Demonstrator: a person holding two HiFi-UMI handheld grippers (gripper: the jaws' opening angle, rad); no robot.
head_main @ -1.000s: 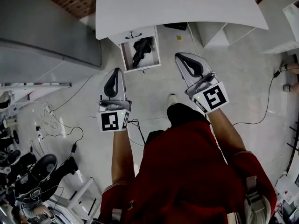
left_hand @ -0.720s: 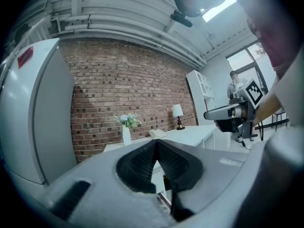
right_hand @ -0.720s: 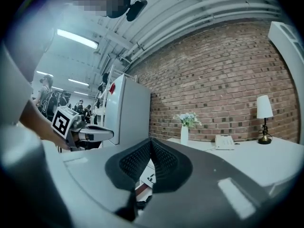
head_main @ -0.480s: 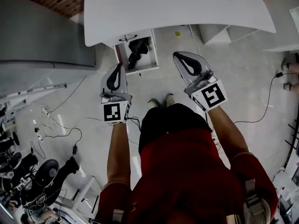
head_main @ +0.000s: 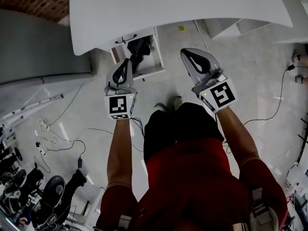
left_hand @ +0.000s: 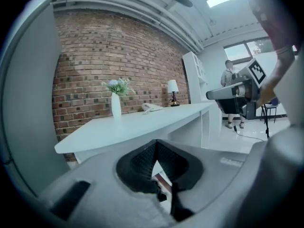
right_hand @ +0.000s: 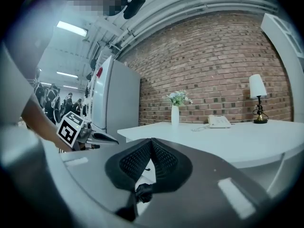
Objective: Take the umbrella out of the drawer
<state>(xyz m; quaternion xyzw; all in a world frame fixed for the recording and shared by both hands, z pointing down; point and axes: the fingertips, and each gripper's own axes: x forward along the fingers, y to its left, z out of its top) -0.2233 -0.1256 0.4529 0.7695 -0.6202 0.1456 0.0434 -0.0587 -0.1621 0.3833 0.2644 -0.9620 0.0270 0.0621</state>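
Below the white desk (head_main: 183, 4), an open white drawer (head_main: 159, 52) holds the black folded umbrella (head_main: 138, 49). My left gripper (head_main: 128, 60) is shut and empty, its tips over the drawer's near left edge, just beside the umbrella. To the right of the drawer, my right gripper (head_main: 185, 52) hangs over the floor, also shut with nothing held. In the left gripper view the left gripper (left_hand: 156, 141) points at the desk (left_hand: 142, 122) with its pads meeting. The right gripper (right_hand: 151, 139) looks the same in its own view. A dark shape shows below its pads, too small to identify.
A tall grey fridge (head_main: 38, 42) stands left of the desk. Cables (head_main: 62, 134) trail over the floor at left and right. On the desk stand a vase (right_hand: 175, 114), a phone (right_hand: 218, 121) and a lamp (right_hand: 257, 96). A person (left_hand: 229, 80) stands far off.
Both grippers have sunk and moved forward toward the desk. The left one has come from short of the drawer to its near left edge. Neither has opened.
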